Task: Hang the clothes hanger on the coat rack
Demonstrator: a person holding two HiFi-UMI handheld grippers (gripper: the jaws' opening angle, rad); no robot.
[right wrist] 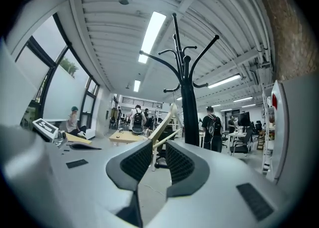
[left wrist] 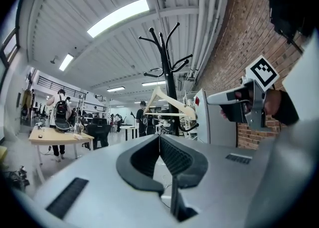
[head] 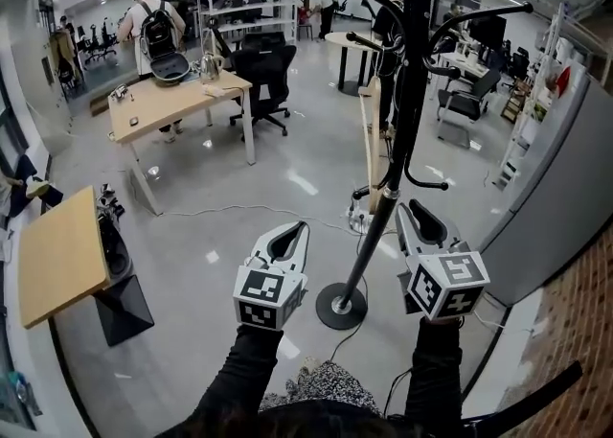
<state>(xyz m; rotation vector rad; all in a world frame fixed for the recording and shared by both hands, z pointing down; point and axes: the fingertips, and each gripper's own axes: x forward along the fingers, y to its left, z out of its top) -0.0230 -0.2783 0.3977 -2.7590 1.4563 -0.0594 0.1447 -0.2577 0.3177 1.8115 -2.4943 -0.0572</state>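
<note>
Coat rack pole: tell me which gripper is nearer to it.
Right. The right gripper sits just right of the coat rack pole, almost against it in the head view; the left gripper is left of the pole, across a wider gap.

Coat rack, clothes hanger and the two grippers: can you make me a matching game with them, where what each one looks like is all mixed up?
Things:
1. coat rack
2. clothes hanger
3. left gripper
4. right gripper

How they look:
A. jaws a little apart, nothing between them
B. black, stands on the floor
C. jaws together, nothing between them
D. pale wood, hangs from one of the rack's arms

Right pairs: 1-B, 2-D, 3-C, 4-A
</note>
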